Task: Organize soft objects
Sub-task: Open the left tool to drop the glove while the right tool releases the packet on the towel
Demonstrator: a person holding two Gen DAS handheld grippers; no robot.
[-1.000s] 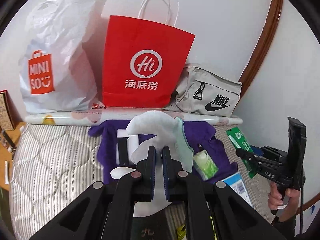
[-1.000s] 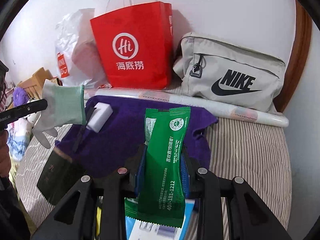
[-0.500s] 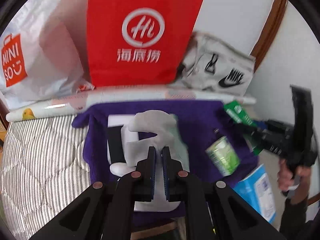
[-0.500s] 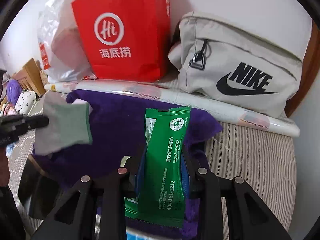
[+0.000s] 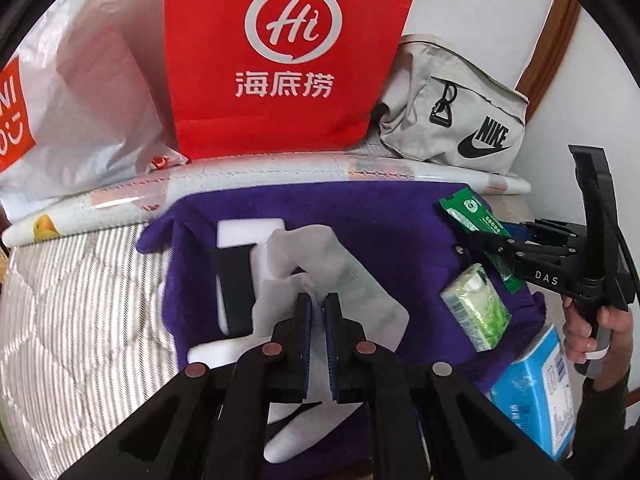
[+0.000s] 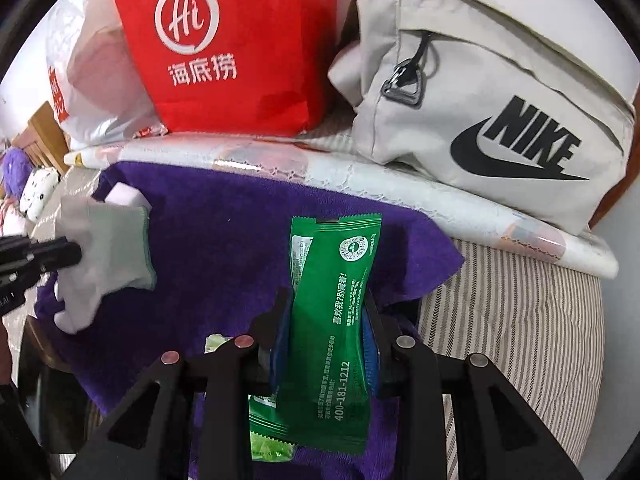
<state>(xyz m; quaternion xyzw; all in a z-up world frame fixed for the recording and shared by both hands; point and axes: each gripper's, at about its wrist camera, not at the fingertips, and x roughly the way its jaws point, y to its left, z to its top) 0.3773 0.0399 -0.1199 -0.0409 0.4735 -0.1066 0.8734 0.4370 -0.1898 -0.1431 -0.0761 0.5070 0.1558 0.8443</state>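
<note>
My left gripper [image 5: 318,300] is shut on a white glove [image 5: 320,256], which hangs just over the purple towel [image 5: 380,232] spread on the bed. The right wrist view shows the same glove [image 6: 108,248] at the left, pinched by the left gripper [image 6: 60,254]. My right gripper [image 6: 326,298] is shut on a long green packet [image 6: 336,312] held upright over the towel's [image 6: 224,248] right part. In the left wrist view that gripper [image 5: 480,240] and packet [image 5: 468,212] sit at the right, with a hand on the handle.
On the towel lie a white foam block [image 5: 250,232], a black strip [image 5: 236,288] and a green tissue pack [image 5: 476,308]; a blue pack [image 5: 536,396] is at its right edge. Behind stand a red paper bag [image 5: 280,60], a white plastic bag [image 5: 72,92], a grey Nike bag [image 6: 480,100] and a rolled sheet [image 5: 240,184].
Both grippers have come down and forward toward the purple towel. The glove now hangs low over it, and the green packet has moved in over the towel's right side.
</note>
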